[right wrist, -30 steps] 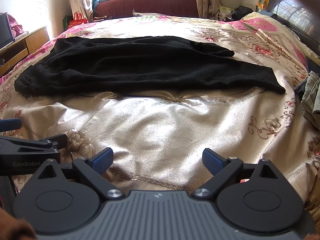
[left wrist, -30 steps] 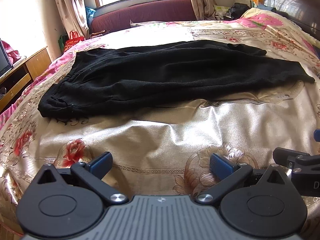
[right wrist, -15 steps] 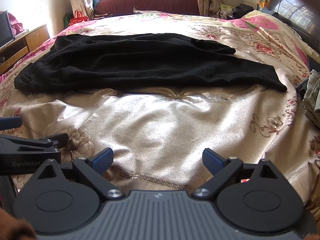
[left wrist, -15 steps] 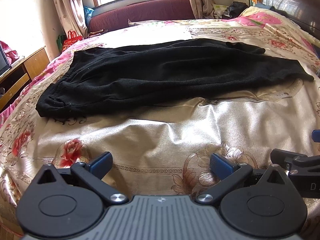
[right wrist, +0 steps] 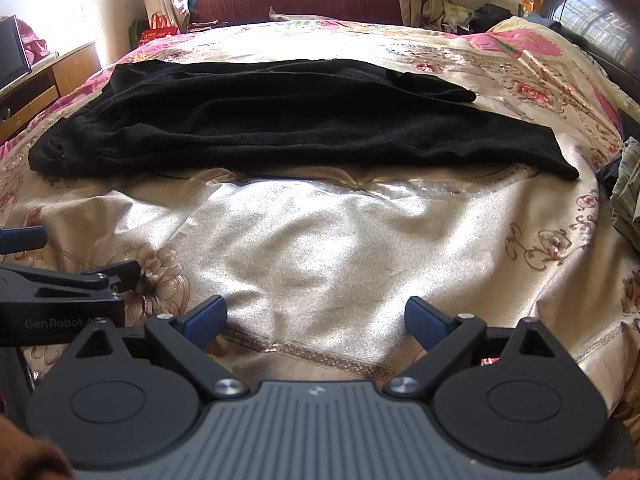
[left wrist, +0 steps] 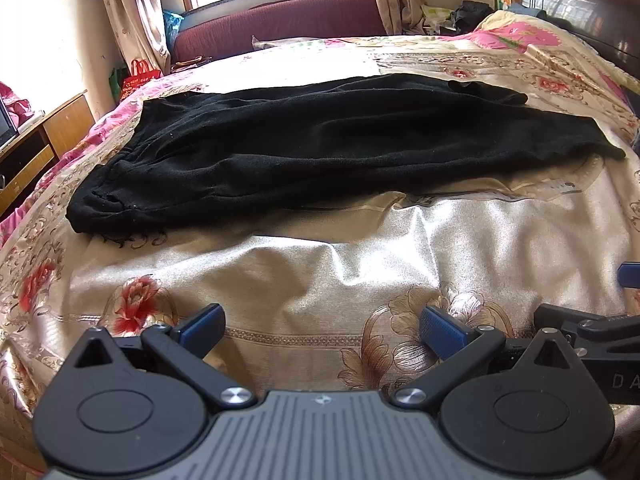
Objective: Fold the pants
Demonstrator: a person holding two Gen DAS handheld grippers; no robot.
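**Bed and what lay on it**

Covered by a shiny cream floral bedspread (left wrist: 320,264), wrinkled near the middle. Across the far half, spread flat: black pants (left wrist: 320,148), waistband to the left, leg ends to the right. At the right edge, a heap of greenish clothes (right wrist: 628,184), apart from the pants.

Each black tool (left wrist: 320,330) has blue pads (left wrist: 202,327), silver screws, ribbed grey housing.

One pair of black pants (left wrist: 320,148), one bed (left wrist: 320,280), two tools.
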